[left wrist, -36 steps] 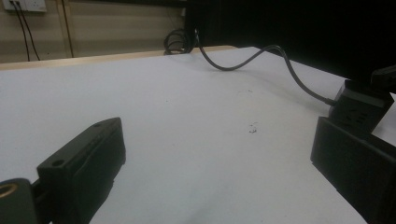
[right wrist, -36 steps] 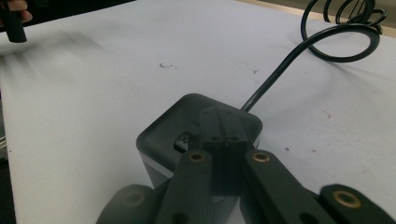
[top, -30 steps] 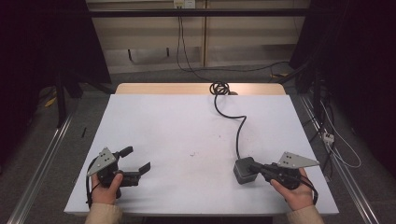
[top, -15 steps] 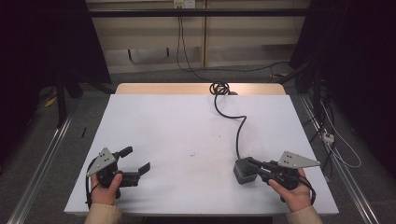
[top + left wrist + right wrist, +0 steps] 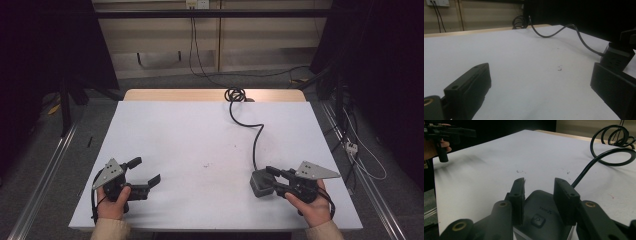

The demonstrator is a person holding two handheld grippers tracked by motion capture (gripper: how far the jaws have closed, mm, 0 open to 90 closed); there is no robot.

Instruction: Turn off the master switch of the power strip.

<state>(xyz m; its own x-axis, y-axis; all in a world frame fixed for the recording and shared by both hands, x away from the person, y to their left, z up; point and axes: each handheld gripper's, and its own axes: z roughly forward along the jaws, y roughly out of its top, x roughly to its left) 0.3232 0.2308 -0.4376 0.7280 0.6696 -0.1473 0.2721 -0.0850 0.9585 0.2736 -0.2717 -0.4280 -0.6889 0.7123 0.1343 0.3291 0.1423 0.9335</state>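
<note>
At the near edge of the table (image 5: 200,130), I have both grippers resting low in my hands, well apart from each other. My right gripper (image 5: 270,176) sits at the near right, over a small dark box (image 5: 260,184) that lies flat on the white surface. In the right gripper view, the box (image 5: 541,215) lies under and between my two fingers (image 5: 517,195), its top showing a round power button and a faint printed mark. The fingers stand on either side of it with a gap, not pressing; they have just been opening, so the box is released though still between them. My left gripper (image 5: 147,172) rests at the near left with its fingers spread wide and nothing between them; in the left gripper view, bare white surface lies between the two dark fingers (image 5: 471,87).

Farther out, a black cable (image 5: 256,140) leaves the far side of the box, runs away across the table in a loose S-curve, and ends in a small coil (image 5: 235,94) at the far edge. A few small dark specks (image 5: 206,164) mark the middle of the white surface. Beyond the table, a wall socket (image 5: 196,4) with cords hanging from it sits on the far wall.
</note>
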